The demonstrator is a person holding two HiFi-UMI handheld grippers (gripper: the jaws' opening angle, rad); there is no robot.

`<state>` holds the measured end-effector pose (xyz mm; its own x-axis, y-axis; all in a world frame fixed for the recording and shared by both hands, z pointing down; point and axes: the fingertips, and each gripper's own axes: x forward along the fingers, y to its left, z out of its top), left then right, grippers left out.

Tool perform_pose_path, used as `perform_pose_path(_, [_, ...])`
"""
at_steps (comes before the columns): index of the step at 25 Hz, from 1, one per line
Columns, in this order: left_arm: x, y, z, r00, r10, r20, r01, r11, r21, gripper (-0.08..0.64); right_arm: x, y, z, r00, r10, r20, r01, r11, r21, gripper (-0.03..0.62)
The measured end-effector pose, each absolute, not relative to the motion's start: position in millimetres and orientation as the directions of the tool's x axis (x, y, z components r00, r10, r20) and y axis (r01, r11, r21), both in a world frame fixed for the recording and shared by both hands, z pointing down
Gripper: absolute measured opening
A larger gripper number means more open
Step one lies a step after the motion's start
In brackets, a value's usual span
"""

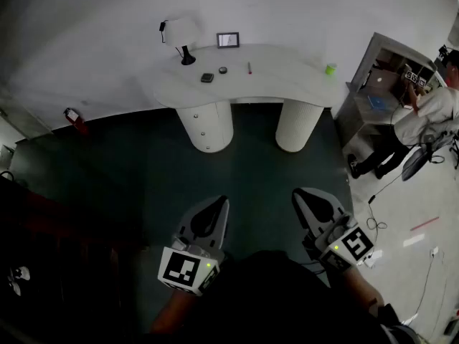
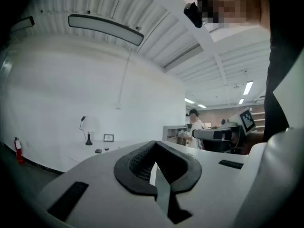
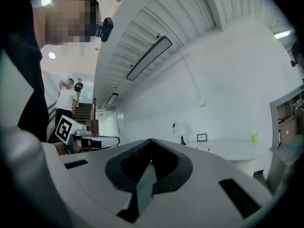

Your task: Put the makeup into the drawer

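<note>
Status: left gripper (image 1: 219,203), right gripper (image 1: 301,196) pressing jaws together, holding nothing | risk: arriving closed, knocking makeup (image 1: 207,78) off table (image 1: 287,81) edge.

White curved table (image 1: 287,81) — lamp (image 1: 187,56), photo frame (image 1: 228,40), small dark case (image 1: 207,78), green cup (image 1: 330,69)

Left gripper (image 2: 154,145) shell: smooth matt pale-grey plastic; its pads (image 2: 135,164) are black, finely ribbed and rubber-like. Right gripper (image 3: 151,141): same shell; its pads (image 3: 124,167) are black and dull, ribbing not resolved. Vanity table (image 1: 287,84): smooth white top and pedestals, matt with a slight sheen. Floor (image 1: 129,163): dark teal, even, matt. Wall (image 1: 287,6): smooth white paint. Ceiling (image 2: 152,27): white ribbed panels.
</note>
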<state>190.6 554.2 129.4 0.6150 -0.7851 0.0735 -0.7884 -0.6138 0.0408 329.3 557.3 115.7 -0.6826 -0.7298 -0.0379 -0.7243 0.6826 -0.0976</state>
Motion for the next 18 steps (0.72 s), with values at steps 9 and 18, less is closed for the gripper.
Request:
perform_pose_path(9, [154, 553, 133, 0.608, -0.791, 0.065, -0.794, -0.606, 0.052, 0.009, 294, 552, 117, -0.682, -0.731, -0.028, -0.727, 0.681, -0.091, 0.015])
perform_pose_path(18, [73, 564, 136, 0.584, -0.81, 0.053, -0.811, -0.581, 0.073, 0.009, 202, 558, 125, -0.752, -0.659, -0.005, -0.657, 0.751, -0.071, 0.017])
